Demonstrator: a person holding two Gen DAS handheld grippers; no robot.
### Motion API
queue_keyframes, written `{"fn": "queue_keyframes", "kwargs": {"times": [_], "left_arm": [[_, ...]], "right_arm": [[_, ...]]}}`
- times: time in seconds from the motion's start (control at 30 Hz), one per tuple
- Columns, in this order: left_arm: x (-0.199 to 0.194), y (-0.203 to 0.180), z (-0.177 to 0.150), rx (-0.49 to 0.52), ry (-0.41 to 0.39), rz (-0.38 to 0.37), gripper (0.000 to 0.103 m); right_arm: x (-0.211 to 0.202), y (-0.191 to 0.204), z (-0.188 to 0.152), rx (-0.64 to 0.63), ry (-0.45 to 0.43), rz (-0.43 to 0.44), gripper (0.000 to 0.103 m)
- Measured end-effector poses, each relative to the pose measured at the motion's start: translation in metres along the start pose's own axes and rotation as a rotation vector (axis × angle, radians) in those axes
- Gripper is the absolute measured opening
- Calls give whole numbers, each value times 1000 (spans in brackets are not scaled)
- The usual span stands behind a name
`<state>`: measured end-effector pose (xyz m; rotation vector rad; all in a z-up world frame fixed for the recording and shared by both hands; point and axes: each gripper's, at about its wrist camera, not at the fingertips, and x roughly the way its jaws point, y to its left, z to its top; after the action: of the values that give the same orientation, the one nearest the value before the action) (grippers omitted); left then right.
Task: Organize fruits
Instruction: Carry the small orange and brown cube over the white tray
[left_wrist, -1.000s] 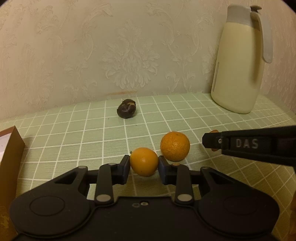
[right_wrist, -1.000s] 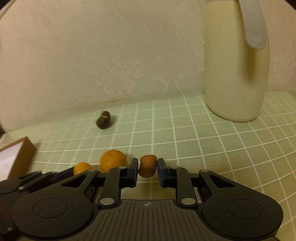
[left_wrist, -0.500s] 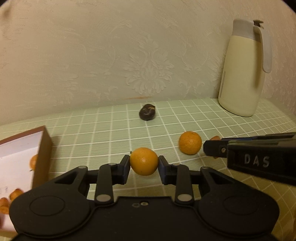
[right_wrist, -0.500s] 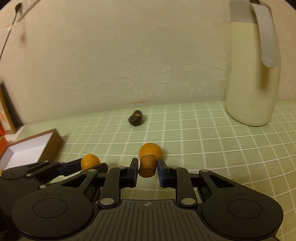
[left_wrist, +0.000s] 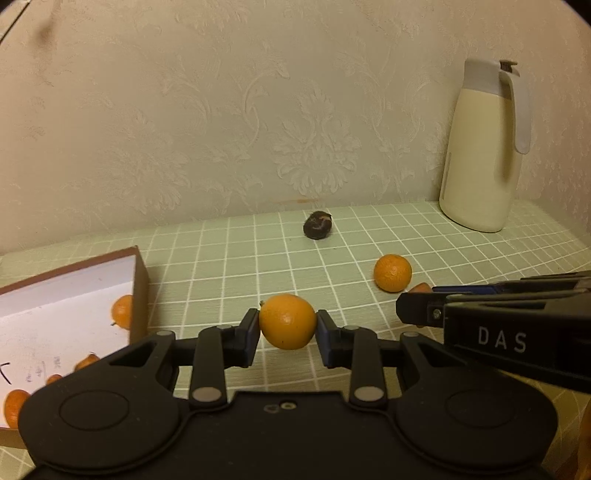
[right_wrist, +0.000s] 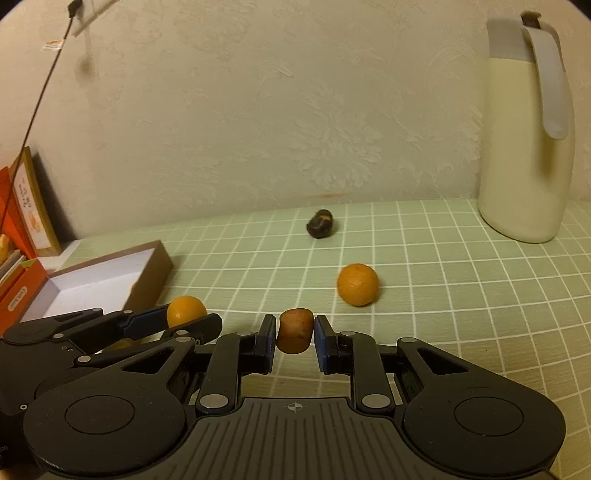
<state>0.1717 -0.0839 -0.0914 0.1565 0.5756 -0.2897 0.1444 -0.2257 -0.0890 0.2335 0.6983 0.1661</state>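
My left gripper (left_wrist: 287, 328) is shut on a smooth orange fruit (left_wrist: 287, 320) and holds it above the green checked table; it also shows in the right wrist view (right_wrist: 184, 314). My right gripper (right_wrist: 294, 331) is shut on a small brown fruit (right_wrist: 294, 330), also above the table. A rough-skinned orange (left_wrist: 392, 272) lies on the table ahead, to the right; it shows in the right wrist view (right_wrist: 357, 284) too. A dark fruit (left_wrist: 317, 225) lies near the wall. A white-lined brown box (left_wrist: 70, 295) at the left holds several orange fruits.
A cream thermos jug (left_wrist: 484, 147) stands at the back right by the patterned wall. Orange boxes and a framed card (right_wrist: 26, 214) stand at the far left. The right gripper (left_wrist: 498, 325) reaches in at the right of the left wrist view.
Both grippers have lifted and pulled back with their fruits. The table's fruits look farther away, and the box has come into view at the left.
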Motion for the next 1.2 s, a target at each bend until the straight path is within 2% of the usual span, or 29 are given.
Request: {"fn": "queue_keyframes", "kwargs": {"times": [0.27, 0.63, 1.2], "left_arm": [[-21, 17, -2, -20, -22, 19, 22], [-60, 58, -6, -80, -69, 66, 22], [-100, 141, -25, -213, -90, 225, 22]], "right_arm": [[-9, 16, 1, -18, -26, 21, 23], [-15, 60, -3, -74, -45, 103, 23], [-11, 141, -4, -172, -84, 244, 23]]}}
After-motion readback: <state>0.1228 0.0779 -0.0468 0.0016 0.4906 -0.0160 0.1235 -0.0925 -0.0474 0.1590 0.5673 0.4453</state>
